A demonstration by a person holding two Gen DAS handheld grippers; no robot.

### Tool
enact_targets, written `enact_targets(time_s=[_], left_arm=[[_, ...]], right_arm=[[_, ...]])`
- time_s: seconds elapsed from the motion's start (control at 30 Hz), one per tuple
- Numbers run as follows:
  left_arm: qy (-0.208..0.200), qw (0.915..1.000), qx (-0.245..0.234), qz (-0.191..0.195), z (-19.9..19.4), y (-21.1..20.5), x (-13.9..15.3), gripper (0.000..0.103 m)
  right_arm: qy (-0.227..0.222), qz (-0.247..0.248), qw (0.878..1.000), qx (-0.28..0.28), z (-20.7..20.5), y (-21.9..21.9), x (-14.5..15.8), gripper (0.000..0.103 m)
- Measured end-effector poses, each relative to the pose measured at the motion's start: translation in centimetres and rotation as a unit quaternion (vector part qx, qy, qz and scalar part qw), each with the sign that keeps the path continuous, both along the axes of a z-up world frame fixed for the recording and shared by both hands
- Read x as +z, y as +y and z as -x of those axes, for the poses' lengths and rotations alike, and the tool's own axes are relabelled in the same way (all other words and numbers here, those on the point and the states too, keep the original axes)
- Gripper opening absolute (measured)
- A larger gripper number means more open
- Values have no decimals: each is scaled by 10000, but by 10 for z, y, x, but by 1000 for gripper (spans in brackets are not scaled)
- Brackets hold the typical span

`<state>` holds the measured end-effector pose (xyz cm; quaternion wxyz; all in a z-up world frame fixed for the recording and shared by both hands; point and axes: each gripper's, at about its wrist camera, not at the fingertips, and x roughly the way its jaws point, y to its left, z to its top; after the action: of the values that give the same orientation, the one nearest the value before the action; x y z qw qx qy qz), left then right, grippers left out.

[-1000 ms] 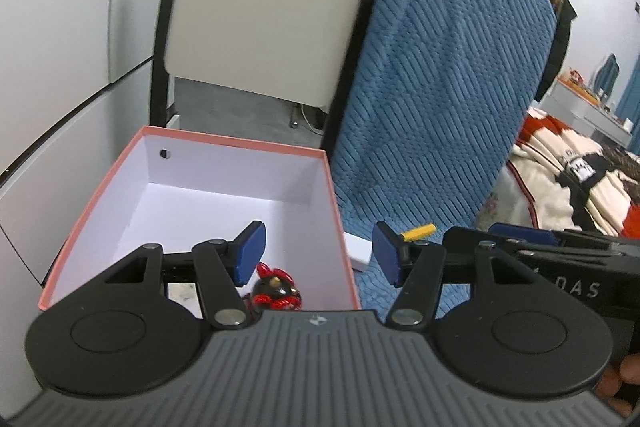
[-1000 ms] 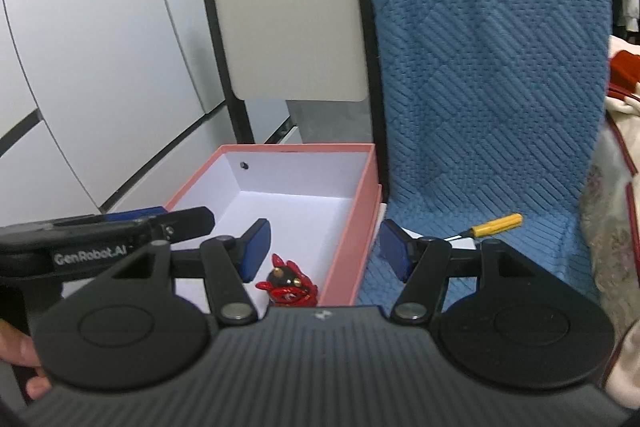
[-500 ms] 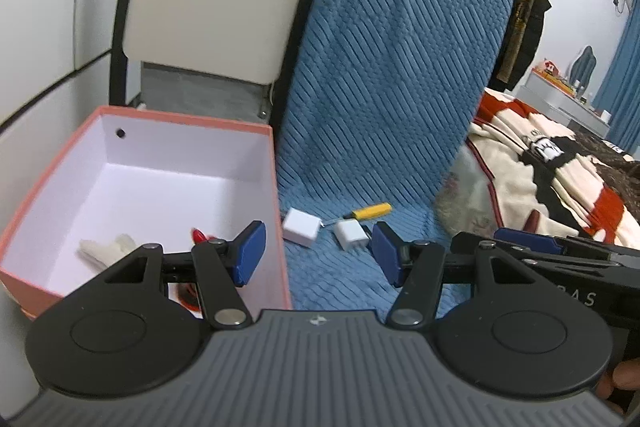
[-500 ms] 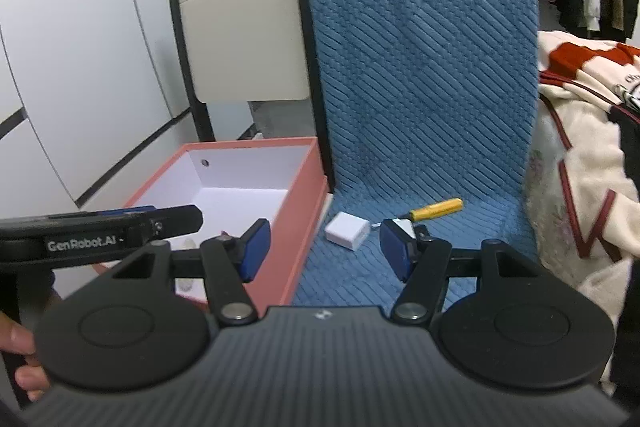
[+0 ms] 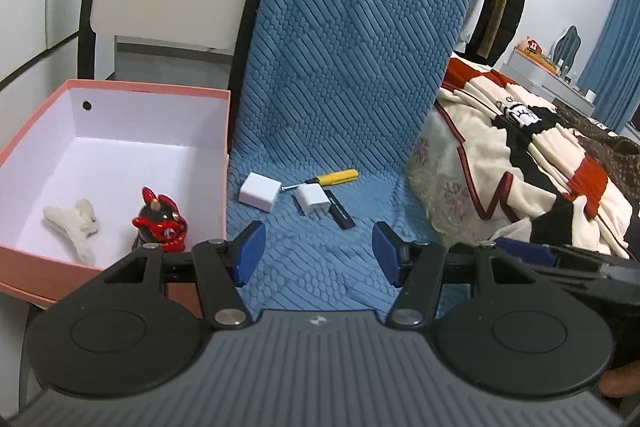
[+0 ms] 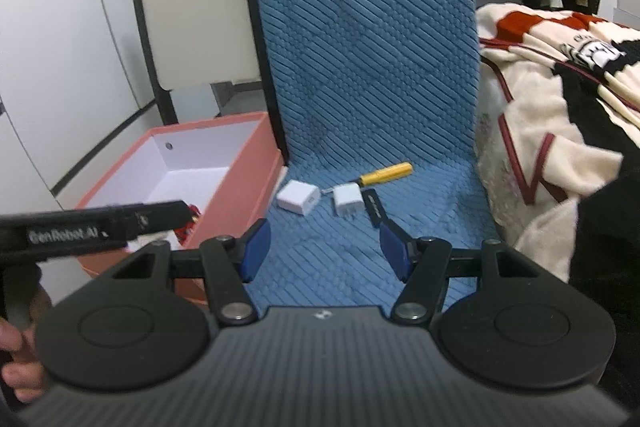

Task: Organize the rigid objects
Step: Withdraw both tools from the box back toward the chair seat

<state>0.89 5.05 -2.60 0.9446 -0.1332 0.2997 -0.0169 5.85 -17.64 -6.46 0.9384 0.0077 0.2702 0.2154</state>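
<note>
Chargers (image 5: 259,191) (image 5: 312,200), screwdriver (image 5: 335,177) on blue cushion (image 5: 320,251); left hand-held gripper (image 5: 318,254), right hand-held gripper (image 6: 324,251) both wide, empty.

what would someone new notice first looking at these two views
Probably the small cluster on the blue quilted seat: a white cube charger, a white plug adapter, a black stick and a yellow screwdriver. To the left, the pink box holds a red and black figurine and a cream hair clip. Both the left gripper and right gripper are open and empty.
</note>
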Motion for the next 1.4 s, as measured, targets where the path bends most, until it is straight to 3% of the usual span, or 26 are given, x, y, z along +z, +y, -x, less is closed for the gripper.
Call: enact_targets(time_s=[0.5, 1.07, 1.4], left_arm=[[246, 9995, -189, -72, -12, -30, -21, 69], [286, 9994, -169, -18, -113, -36, -70, 69], [416, 9986, -119, -308, -166, -34, -93, 69]], right_arm=[[265, 87, 9987, -418, 1, -42, -33, 65], [309, 18, 9961, -822, -55, -29, -61, 65], [548, -86, 9958, -732, -91, -18, -75, 65]])
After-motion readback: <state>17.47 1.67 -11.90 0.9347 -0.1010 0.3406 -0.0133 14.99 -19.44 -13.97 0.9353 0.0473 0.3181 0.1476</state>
